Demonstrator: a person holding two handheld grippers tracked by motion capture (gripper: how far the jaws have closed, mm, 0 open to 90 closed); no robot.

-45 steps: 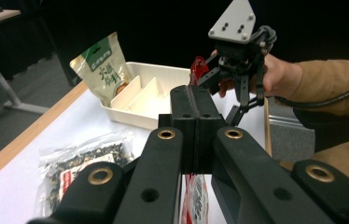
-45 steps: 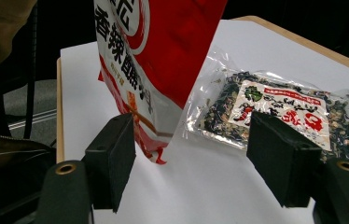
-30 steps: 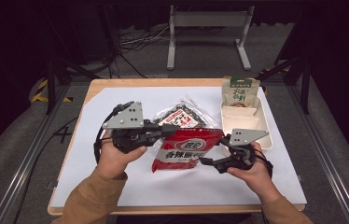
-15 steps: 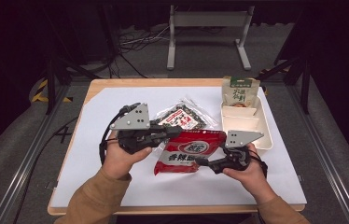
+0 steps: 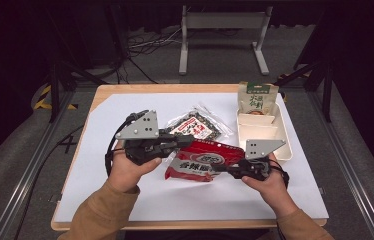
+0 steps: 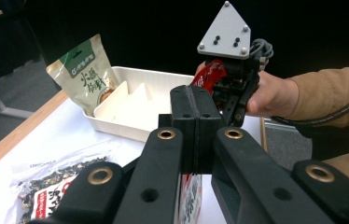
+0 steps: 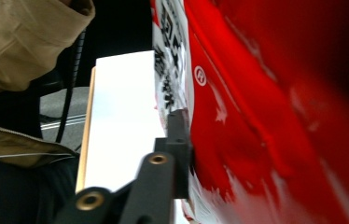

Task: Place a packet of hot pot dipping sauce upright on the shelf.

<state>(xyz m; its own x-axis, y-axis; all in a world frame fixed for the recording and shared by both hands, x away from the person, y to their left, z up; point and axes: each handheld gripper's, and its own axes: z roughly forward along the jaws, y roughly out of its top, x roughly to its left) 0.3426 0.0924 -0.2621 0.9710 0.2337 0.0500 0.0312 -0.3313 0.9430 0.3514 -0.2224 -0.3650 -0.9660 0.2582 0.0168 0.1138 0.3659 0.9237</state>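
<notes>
A red snack bag (image 5: 200,160) hangs between my two grippers over the white sheet. My left gripper (image 5: 187,143) is shut on its upper left edge; in the left gripper view the jaws (image 6: 195,135) meet flat, with the bag's print just below them. My right gripper (image 5: 220,167) has just been closing, and it now pinches the bag's right edge. In the right gripper view one black jaw presses against the red bag (image 7: 266,116), which hides the other jaw. The left gripper view also shows the right gripper (image 6: 228,84) farther off, with a red corner in it.
A clear bag of dark snacks (image 5: 197,125) lies behind the red one. A white divided tray (image 5: 282,145) stands at the right with a green pouch (image 5: 257,97) leaning in its far end. The wooden table edge (image 5: 185,225) runs close to the person.
The right gripper's jaws have come together on the red bag's right edge. Both hands have stayed about where they were, and the left gripper has kept its grip.
</notes>
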